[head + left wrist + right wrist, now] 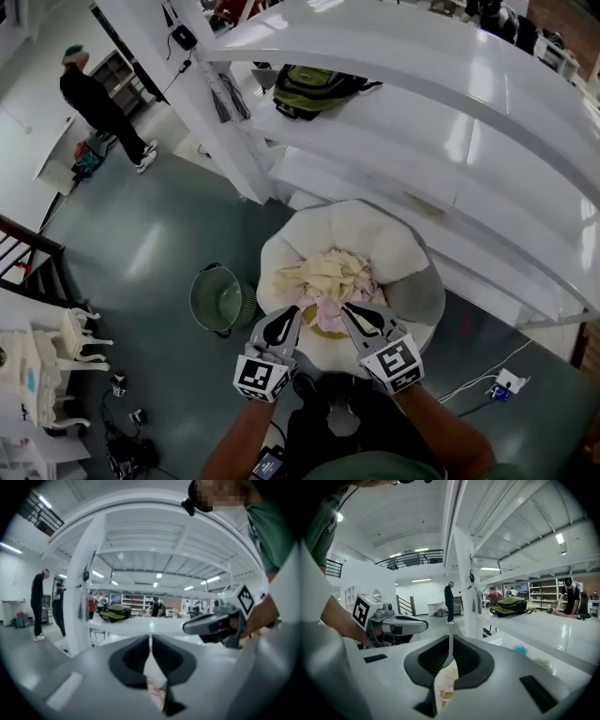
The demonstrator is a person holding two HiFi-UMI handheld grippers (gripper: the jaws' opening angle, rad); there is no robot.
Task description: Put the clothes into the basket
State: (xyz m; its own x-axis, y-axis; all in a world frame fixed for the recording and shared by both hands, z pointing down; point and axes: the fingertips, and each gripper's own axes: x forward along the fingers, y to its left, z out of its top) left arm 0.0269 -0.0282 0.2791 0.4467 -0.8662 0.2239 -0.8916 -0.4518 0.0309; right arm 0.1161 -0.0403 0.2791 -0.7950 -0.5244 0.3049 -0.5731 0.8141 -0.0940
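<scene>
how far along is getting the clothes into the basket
Done: nothing, the green basket shows no clothes inside. In hand: left gripper and right gripper, jaws together, sit at the near edge of the yellow and pink clothes piled on the white cushion. Left: move the whole pile over.

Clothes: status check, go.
Left gripper, right gripper shut, tips at the clothes on the white cushion. Green basket beside it on the floor, looks empty. Nothing in between.

Crumpled pale yellow and pink clothes [328, 277] are lying heaped in the middle of a white round cushion [396, 247]. The green basket [220, 302] is standing upright on the floor [159, 244], just left of it.
</scene>
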